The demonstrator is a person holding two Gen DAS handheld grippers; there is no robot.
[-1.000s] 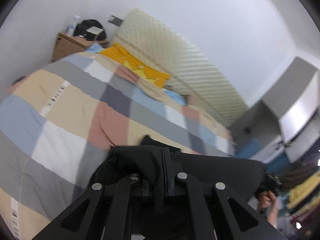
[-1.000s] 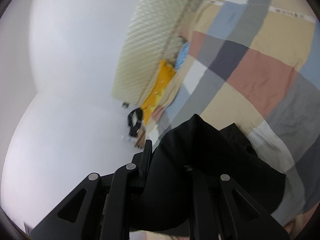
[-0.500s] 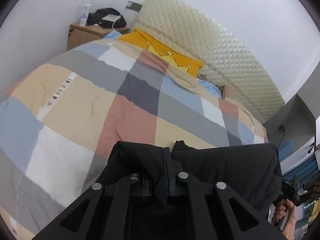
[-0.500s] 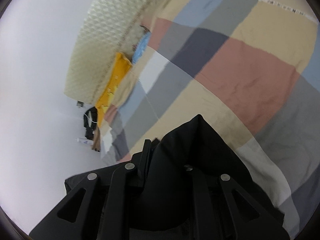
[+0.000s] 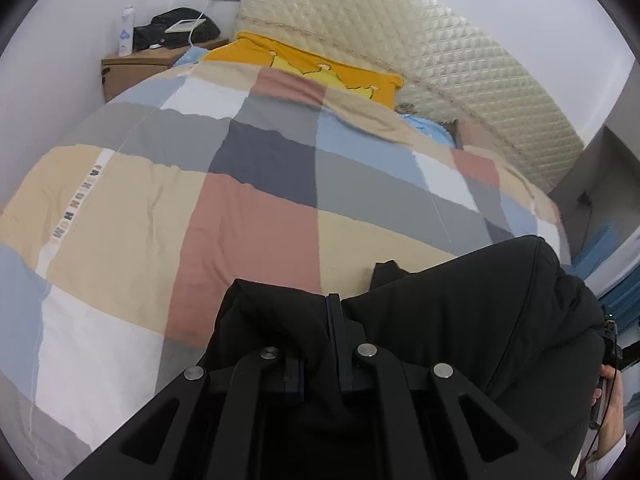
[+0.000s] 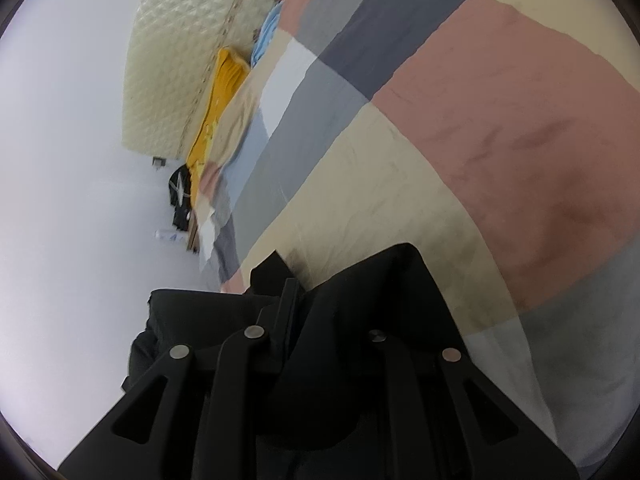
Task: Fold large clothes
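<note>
A large black garment [image 5: 472,312] hangs stretched between my two grippers, just above the near part of the bed. My left gripper [image 5: 326,320] is shut on one edge of it, with cloth bunched over its fingers. My right gripper [image 6: 316,312] is shut on another edge of the same garment [image 6: 384,292], which drapes over its right finger. The person's hand with the right gripper shows at the far right of the left wrist view [image 5: 608,392]. The lower part of the garment is hidden behind the grippers.
The bed carries a patchwork quilt [image 5: 248,216] of beige, pink, grey, blue and white. An orange pillow [image 5: 308,68] and a cream quilted headboard [image 5: 420,48] lie at the far end. A wooden nightstand [image 5: 136,64] with a bottle and a black bag stands far left.
Both grippers have swung down and forward towards the bed with the black garment held between them. The quilt now fills more of both views and looks closer.
</note>
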